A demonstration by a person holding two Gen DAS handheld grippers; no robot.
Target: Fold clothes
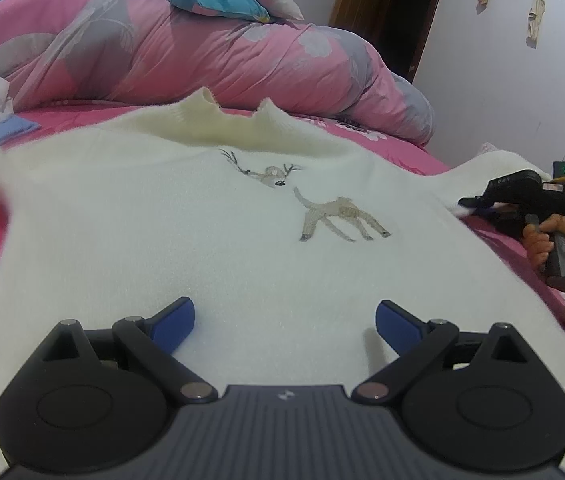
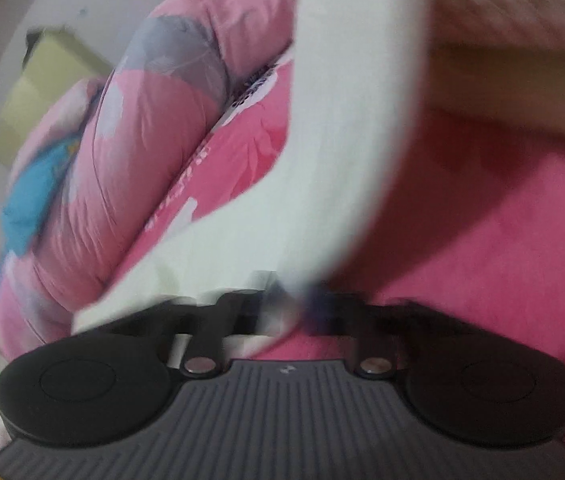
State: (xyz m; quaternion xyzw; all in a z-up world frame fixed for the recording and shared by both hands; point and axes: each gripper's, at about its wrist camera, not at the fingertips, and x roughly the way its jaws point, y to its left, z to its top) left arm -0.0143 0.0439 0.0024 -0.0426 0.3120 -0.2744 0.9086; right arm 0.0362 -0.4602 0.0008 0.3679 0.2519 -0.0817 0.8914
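My left gripper (image 1: 285, 320) rests spread apart on the white sweater (image 1: 202, 216); my right gripper (image 2: 302, 300) is clamped on its sleeve (image 2: 342, 140); pulling hard may drag the body crooked.

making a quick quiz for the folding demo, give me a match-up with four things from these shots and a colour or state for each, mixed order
Things:
1. sweater
2. quilt
3. left gripper
4. right gripper

States:
A. pink with grey flowers, bunched at the far side of the bed
B. jaws wide apart over white knit
C. white, spread flat, deer stitched on the front
D. closed on a white sleeve

Pairs: 1-C, 2-A, 3-B, 4-D
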